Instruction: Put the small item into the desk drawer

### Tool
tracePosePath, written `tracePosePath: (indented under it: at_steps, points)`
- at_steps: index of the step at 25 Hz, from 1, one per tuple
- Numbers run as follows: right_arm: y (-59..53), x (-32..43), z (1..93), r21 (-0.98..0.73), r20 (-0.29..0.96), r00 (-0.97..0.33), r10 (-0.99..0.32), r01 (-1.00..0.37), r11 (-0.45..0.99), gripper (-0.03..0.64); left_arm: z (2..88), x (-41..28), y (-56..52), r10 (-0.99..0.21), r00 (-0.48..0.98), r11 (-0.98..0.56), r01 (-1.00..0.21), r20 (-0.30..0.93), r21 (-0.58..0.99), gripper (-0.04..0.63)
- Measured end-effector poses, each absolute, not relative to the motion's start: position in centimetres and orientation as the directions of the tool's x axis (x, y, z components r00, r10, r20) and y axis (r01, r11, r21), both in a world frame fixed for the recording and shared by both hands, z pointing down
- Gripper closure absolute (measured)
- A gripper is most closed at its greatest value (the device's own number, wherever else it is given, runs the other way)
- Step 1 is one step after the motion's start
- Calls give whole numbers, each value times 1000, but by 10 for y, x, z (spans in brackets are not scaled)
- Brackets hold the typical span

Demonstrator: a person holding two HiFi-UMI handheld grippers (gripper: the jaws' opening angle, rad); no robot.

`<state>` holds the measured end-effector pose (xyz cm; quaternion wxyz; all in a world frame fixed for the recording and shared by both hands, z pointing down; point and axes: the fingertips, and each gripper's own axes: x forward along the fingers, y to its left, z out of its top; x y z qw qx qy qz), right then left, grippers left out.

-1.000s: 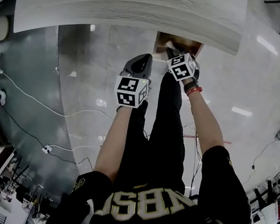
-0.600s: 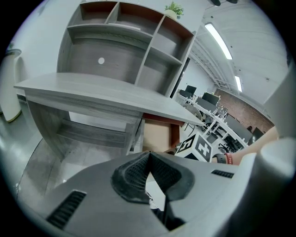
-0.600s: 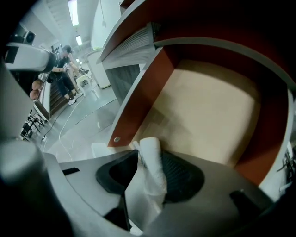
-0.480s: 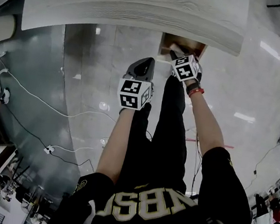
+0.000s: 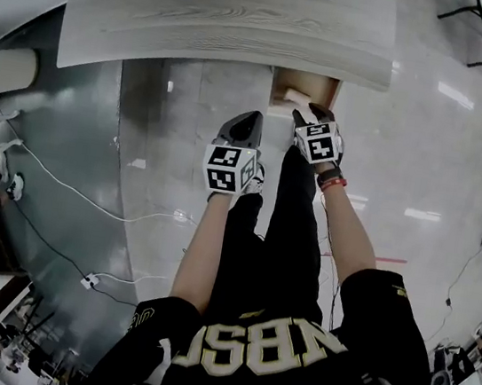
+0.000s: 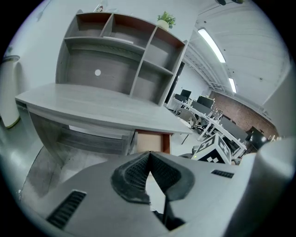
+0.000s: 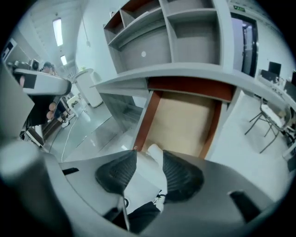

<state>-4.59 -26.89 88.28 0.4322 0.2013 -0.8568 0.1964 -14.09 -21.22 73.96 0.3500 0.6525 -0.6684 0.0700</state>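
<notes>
The desk drawer [image 5: 318,86] stands pulled out under the grey desk top [image 5: 231,15], its pale wooden floor [image 7: 185,118] bare. A small white item [image 5: 293,97] sits at the drawer's near left corner. In the right gripper view the white item [image 7: 154,152] shows between the jaws, close to the right pad. My right gripper [image 5: 308,113] hovers at the drawer's front edge; its jaws are opening and do not press on the item. My left gripper [image 5: 248,118] hangs left of it over the floor, shut [image 6: 148,155] and empty.
A shelf unit [image 6: 120,51] stands on the desk. White cables [image 5: 63,179] run over the glossy floor at the left. A person's legs in black fill the space below both grippers. Office desks and chairs [image 6: 208,115] stand farther off to the right.
The right gripper's jaws have spread and it has drawn back a little from the drawer, leaving the white item at the drawer's front. The left gripper has barely moved.
</notes>
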Motion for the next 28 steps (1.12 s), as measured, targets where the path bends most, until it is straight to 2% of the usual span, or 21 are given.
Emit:
tracePosePath:
  at_steps: [9,18,28]
  points:
    - [-268,-27,796,-184,732,-594,-335,-645,742,440,684,-149,-205,-866,93,94,-935,492,341,583]
    - [-273,5,700,-167,647,-580,-496,-742,649,460,626,-152,-196,-904,103,24,-957,415,290,583]
    - [-265,18,583,-138,471,-611,-636,-763,631,510,541,-159,-198,-957,98,-33,-972,274,232,583]
